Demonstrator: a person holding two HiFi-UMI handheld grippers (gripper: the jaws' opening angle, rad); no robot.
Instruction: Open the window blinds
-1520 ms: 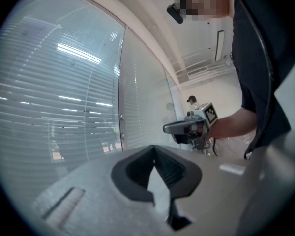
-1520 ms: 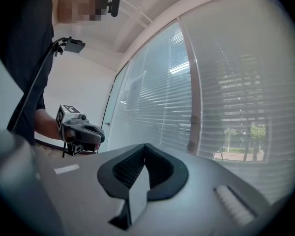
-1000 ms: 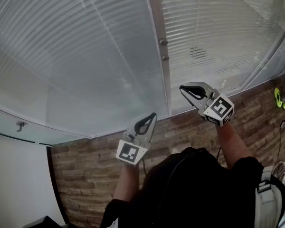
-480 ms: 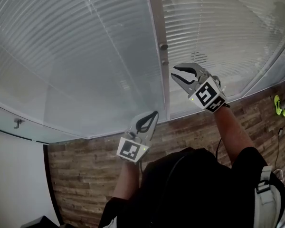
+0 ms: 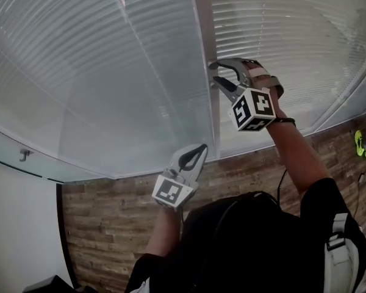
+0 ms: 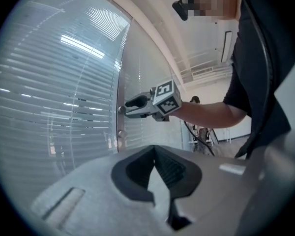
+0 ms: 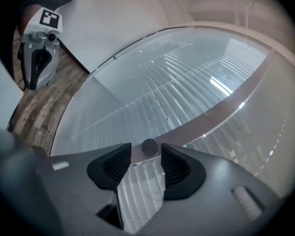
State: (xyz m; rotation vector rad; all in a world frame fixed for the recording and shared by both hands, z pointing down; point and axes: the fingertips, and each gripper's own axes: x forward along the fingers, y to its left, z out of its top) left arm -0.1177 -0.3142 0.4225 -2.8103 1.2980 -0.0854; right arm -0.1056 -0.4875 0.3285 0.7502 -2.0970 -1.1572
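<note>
The blinds (image 5: 110, 72) sit behind glass in two panes, split by a pale frame post (image 5: 201, 35); their slats lie nearly flat. A small round knob (image 7: 149, 146) sticks out of that post. My right gripper (image 5: 211, 72) is raised to the post and its jaws are opening, with the knob between the fingertips and the pads not pressing on it. The left gripper view shows the right gripper (image 6: 132, 104) at the post, with a second knob (image 6: 120, 132) below it. My left gripper (image 5: 198, 148) hangs lower, near the sill, shut and holding nothing.
Wood-look flooring (image 5: 110, 224) runs below the window. A white wall (image 5: 18, 224) stands at the lower left. A small hook (image 5: 25, 156) sticks out of the sill frame at left. A yellow-green object (image 5: 358, 140) lies at the right edge.
The right gripper rose and moved left to the frame post, rolled over, and its jaws opened around the knob. The left gripper stayed about where it was.
</note>
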